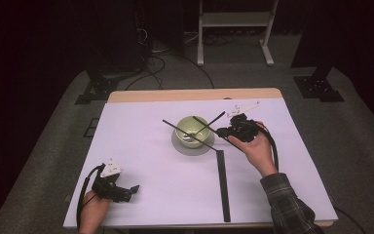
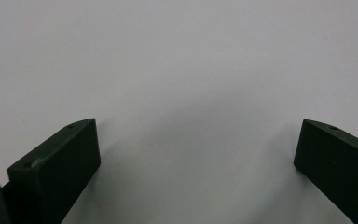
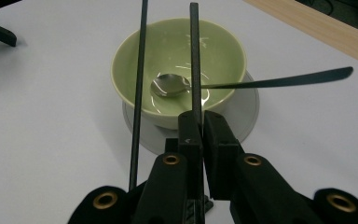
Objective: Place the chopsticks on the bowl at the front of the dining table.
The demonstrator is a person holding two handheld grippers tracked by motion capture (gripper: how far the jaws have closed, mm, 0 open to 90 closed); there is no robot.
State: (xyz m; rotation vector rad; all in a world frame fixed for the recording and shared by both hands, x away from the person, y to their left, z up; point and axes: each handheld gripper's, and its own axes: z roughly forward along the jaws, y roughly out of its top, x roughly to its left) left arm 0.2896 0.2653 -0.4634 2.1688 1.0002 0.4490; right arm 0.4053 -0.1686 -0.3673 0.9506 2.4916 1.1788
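Your right gripper (image 3: 196,128), clamped on one chopstick (image 3: 195,60) at lower centre, points its length across the green bowl (image 3: 179,70) directly ahead, while your open left gripper (image 1: 126,191) idles lower left.

Text on the bowl (image 3: 177,60): none you can read.
Labels on the grippers — table (image 1: 141,161): none legible.

One pale green ceramic bowl (image 1: 193,127) on the table, and right under it one flat grey round saucer (image 1: 185,147). Inside the bowl, one silver metal spoon (image 3: 170,86) with a dark handle. Across the bowl, two thin black chopsticks (image 3: 195,56). Beside the bowl, one long black flat strip (image 1: 222,184).
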